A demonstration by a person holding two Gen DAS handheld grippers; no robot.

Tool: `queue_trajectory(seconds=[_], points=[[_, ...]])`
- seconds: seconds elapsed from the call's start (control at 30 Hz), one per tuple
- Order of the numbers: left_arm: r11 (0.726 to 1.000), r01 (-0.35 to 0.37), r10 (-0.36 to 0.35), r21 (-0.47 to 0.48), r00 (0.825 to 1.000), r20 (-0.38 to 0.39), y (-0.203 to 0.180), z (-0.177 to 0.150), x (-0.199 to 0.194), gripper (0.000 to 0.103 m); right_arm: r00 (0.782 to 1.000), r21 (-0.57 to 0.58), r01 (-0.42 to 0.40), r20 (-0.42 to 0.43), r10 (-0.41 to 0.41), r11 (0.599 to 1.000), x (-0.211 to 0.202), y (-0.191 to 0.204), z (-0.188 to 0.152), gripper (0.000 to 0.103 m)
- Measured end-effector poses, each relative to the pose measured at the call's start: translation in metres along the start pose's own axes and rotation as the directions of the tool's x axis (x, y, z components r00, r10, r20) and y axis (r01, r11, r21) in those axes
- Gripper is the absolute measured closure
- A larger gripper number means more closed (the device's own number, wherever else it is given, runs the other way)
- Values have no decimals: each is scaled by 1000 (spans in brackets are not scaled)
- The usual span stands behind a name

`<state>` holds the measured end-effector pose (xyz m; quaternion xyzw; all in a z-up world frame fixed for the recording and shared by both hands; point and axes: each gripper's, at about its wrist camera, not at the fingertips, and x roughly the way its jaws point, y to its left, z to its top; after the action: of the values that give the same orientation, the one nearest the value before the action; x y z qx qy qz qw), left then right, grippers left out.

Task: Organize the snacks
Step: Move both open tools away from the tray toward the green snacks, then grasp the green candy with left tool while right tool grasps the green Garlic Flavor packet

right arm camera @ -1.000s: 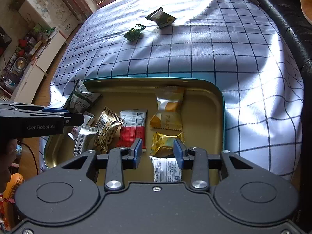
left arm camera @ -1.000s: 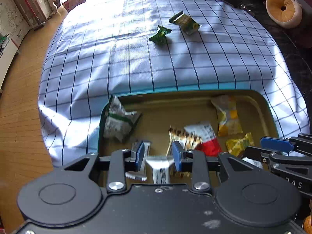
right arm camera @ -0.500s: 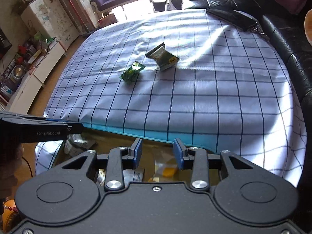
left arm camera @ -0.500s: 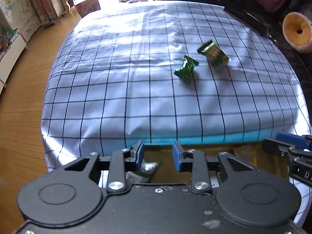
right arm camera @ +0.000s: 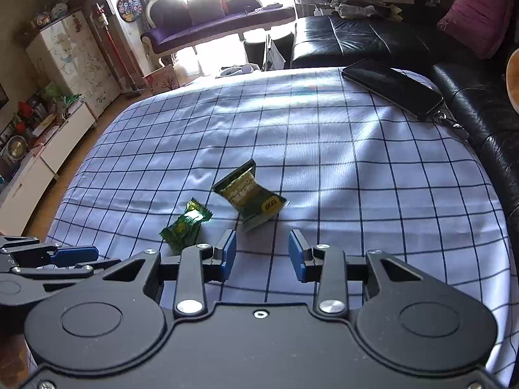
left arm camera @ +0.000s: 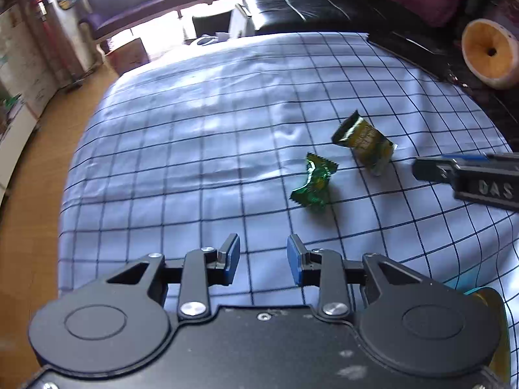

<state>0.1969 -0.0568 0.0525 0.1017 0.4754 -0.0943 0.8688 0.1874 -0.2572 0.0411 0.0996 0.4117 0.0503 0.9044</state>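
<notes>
Two loose snacks lie on the checked tablecloth [left arm camera: 181, 149]: a small shiny green packet [left arm camera: 314, 184] [right arm camera: 185, 224] and a larger olive-green packet [left arm camera: 365, 144] [right arm camera: 251, 196] just beyond it. My left gripper [left arm camera: 263, 259] hovers open over bare cloth, short and to the left of the small packet, nothing between its blue pads. My right gripper [right arm camera: 262, 255] is open too, its pads just short of the olive packet. Only a corner of the snack tray [left arm camera: 486, 295] shows at the lower right of the left wrist view.
A black phone [right arm camera: 392, 88] lies at the table's far right corner. A black leather sofa [right arm camera: 366, 40] runs behind and to the right of the table, with a pink cushion [right arm camera: 480, 16]. Wooden floor [left arm camera: 42, 136] drops off past the table's left edge.
Both grippers have swung away from the tray toward the far side of the table. The tray and its snacks have slid out of view, and the two green packets are much closer.
</notes>
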Motion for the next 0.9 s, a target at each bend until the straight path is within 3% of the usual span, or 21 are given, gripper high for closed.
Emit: queue_trajectory(seconds=[0.2,0.43,0.53,0.6,0.67,0.73,0.9], points=[[998,43,-43,41,999,10,-8,18,26,70,1000,77,-6,-24,8,997,24,-15,9,56],[988,86,-97,129,991,87,-31,27,40,65,999,70,-1,-37,4,998,31,-21,6,56],[987,80,-92,138,992,87,-39,31,49,63,1000,71,-4,-29,6,997,31,-23,7,56],[989,69,-79,128,994,74,-40,35,57,64,1000,66,-10,-22,11,998,31,-24,8,56],[993,67,-73,99,996,52,-35,37,62,82,1000,54,-16,-11,17,998,30,-22,9,56],[996,82,-84,47,995,47,-26,41,64,82,1000,32,-22,1,22,999,30,-19,10,56],[998,12,-9,-62,999,45,4,40,62,83,999,-50,-30,39,32,998,32,-6,13,56]])
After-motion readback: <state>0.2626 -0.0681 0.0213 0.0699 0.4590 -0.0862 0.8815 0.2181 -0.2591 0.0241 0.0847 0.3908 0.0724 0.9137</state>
